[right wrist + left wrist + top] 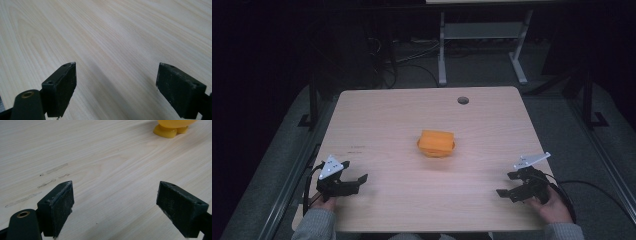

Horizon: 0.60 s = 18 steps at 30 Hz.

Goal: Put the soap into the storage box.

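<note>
An orange block-shaped object sits near the middle of the light wooden table. Its lower edge also peeks in at the top right of the left gripper view as a yellow-orange object. My left gripper rests at the table's near left, held by a hand, jaws wide apart with nothing between them. My right gripper sits at the near right, also open and empty. Both are well short of the orange object.
A round cable hole is near the table's far edge. Faint scuff marks streak the wood ahead of the left gripper. Beyond the table stand a white desk frame and dark floor with cables.
</note>
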Each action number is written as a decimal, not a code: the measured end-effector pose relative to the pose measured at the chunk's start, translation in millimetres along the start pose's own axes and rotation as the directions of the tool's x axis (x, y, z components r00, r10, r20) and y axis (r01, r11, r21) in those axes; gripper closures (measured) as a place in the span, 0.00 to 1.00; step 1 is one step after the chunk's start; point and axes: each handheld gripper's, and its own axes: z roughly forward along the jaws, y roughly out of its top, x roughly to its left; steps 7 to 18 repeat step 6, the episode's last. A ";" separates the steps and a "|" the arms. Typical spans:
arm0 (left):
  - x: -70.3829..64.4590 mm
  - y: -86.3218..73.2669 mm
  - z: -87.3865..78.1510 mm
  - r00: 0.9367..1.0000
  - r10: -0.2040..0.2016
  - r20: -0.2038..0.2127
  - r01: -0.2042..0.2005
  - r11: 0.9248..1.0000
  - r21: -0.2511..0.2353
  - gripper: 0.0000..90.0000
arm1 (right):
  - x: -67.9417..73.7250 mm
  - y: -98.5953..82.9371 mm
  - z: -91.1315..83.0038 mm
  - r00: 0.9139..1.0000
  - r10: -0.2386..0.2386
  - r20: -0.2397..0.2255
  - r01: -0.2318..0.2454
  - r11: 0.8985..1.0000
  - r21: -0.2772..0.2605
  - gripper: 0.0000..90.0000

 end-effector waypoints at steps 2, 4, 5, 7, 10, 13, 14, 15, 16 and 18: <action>-0.3 0.5 -0.4 1.000 -0.002 0.000 0.002 1.000 -0.001 0.15 | 2.3 -0.4 -1.4 1.000 0.000 -0.001 0.000 1.000 -0.011 0.18; -0.3 0.7 -0.4 1.000 -0.004 -0.001 0.004 1.000 -0.004 0.15 | 4.3 -0.6 -2.2 1.000 0.001 -0.001 -0.001 1.000 -0.019 0.17; 0.0 0.8 -0.5 1.000 -0.002 -0.001 0.002 1.000 -0.004 0.15 | 4.7 -1.0 -2.3 1.000 0.000 0.000 0.000 1.000 -0.018 0.17; 0.1 0.9 -0.6 1.000 -0.002 -0.001 0.002 1.000 -0.006 0.15 | 4.9 -1.4 -2.1 1.000 0.000 0.000 0.000 1.000 -0.016 0.17; 0.1 0.9 -0.6 1.000 -0.002 -0.001 0.002 1.000 -0.006 0.15 | 4.9 -1.4 -2.1 1.000 0.000 0.000 0.000 1.000 -0.016 0.17; 0.1 0.9 -0.6 1.000 -0.002 -0.001 0.002 1.000 -0.006 0.15 | 4.9 -1.4 -2.1 1.000 0.000 0.000 0.000 1.000 -0.016 0.17; 0.1 0.9 -0.6 1.000 -0.002 -0.001 0.002 1.000 -0.006 0.15 | 4.9 -1.4 -2.1 1.000 0.000 0.000 0.000 1.000 -0.016 0.17; 0.1 0.9 -0.6 1.000 -0.002 -0.001 0.002 1.000 -0.006 0.15 | 4.9 -1.4 -2.1 1.000 0.000 0.000 0.000 1.000 -0.016 0.17; 0.1 0.9 -0.6 1.000 -0.002 -0.001 0.002 1.000 -0.006 0.15 | 4.9 -1.4 -2.1 1.000 0.000 0.000 0.000 1.000 -0.016 0.17; 0.1 0.9 -0.6 1.000 -0.002 -0.001 0.002 1.000 -0.006 0.15 | 4.9 -1.4 -2.1 1.000 0.000 0.000 0.000 1.000 -0.016 0.17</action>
